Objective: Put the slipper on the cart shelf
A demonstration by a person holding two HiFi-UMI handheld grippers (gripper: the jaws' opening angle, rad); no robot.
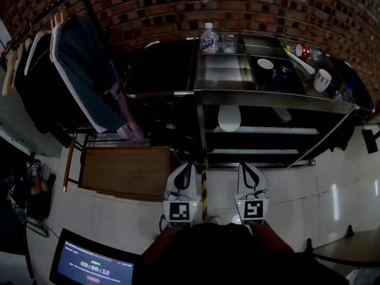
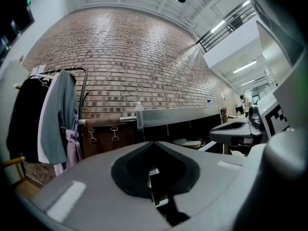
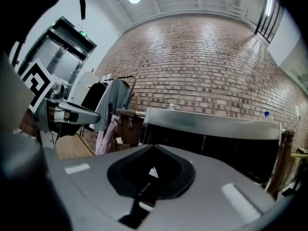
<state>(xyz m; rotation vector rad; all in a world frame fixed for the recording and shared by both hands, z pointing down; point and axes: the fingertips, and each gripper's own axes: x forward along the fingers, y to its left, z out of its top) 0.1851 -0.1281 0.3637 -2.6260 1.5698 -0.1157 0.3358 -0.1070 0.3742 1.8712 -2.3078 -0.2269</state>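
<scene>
Left gripper point(image 1: 185, 165), right gripper point(image 1: 246, 165): fingers pressed together, empty. Cart tray point(image 1: 225, 76) holds bottle point(image 1: 208, 38), cup point(image 1: 265, 70); slipper point(image 1: 229, 117) on shelf point(image 1: 267, 130).

Shiny metal cart point(image 1: 279, 100), rough brick wall point(image 1: 178, 5), glossy tiled floor point(image 1: 332, 189).

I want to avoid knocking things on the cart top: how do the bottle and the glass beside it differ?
The bottle is taller than the glass. The bottle has a cap and a label; the glass is open-topped and plain. Both are clear, upright and side by side at the back edge of the cart.
</scene>
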